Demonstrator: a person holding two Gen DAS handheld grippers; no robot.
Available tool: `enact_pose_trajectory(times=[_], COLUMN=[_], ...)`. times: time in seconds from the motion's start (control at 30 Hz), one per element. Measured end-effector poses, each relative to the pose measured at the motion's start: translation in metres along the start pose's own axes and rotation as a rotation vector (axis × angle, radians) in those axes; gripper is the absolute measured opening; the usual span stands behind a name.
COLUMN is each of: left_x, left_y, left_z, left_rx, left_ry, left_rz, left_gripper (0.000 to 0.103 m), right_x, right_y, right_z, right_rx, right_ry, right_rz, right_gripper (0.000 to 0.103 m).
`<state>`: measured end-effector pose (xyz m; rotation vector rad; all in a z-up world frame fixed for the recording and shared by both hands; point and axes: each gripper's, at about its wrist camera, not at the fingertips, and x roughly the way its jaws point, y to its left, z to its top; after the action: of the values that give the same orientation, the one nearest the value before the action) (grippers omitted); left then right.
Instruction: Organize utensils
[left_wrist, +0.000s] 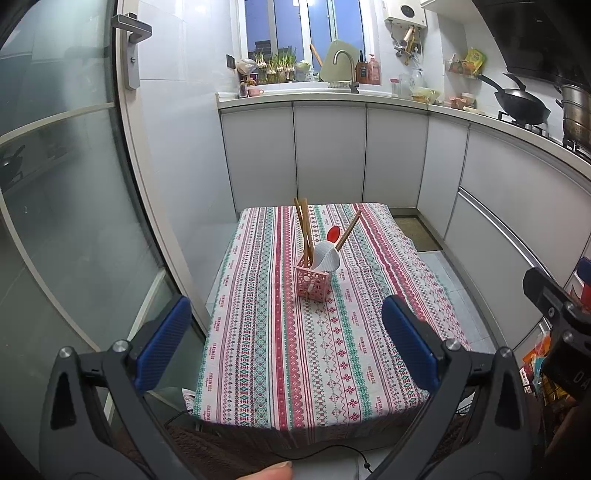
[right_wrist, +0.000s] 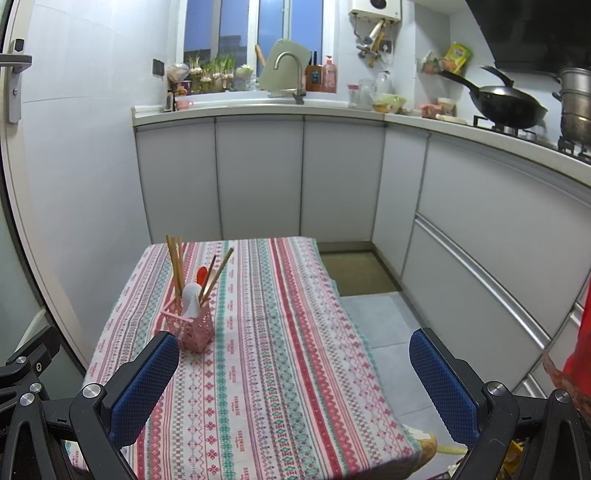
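Two empty grippers hover at the near end of the table, utensils already standing in the pink holder.

Left gripper (left_wrist: 286, 341) has its blue pads spread wide with nothing between them; right gripper (right_wrist: 293, 382) is equally wide and holds nothing. Chopsticks (left_wrist: 303, 230), a white spoon (left_wrist: 327, 254) and a red spoon (left_wrist: 333, 234) stand in the pink holder (left_wrist: 313, 282) mid-tablecloth (left_wrist: 280, 369), well apart from both. Judging by this, the sorting looks nearly finished; any retreat should stay high and straight so no finger clips the leaning sticks. Holder's inside is hidden, so the count is unclear.
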<state>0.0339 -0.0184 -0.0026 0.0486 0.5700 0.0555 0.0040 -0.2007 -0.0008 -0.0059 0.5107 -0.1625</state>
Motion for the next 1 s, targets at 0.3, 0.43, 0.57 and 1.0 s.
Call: enact_pose_trajectory(times=[0.3, 0.43, 0.57, 1.0], left_x=[0.0, 0.0, -0.001, 0.006], left_y=[0.001, 0.001, 0.001, 0.0], left_z=[0.0, 0.0, 0.0, 0.001], left_rx=[0.002, 0.0, -0.005, 0.0], left_ry=[0.001, 0.0, -0.003, 0.007], left_rz=[-0.003, -0.001, 0.002, 0.016], left_gripper=[0.102, 0.102, 0.102, 0.102], right_x=[0.0, 0.0, 0.001, 0.01], right_y=[0.0, 0.001, 0.0, 0.004], right_z=[0.0, 0.0, 0.0, -0.002], right_rx=[0.0, -0.002, -0.002, -0.008], right_ry=[0.0, 0.0, -0.001, 0.014], right_rz=[0.002, 0.003, 0.004, 0.007], right_gripper=[0.102, 0.102, 0.102, 0.102])
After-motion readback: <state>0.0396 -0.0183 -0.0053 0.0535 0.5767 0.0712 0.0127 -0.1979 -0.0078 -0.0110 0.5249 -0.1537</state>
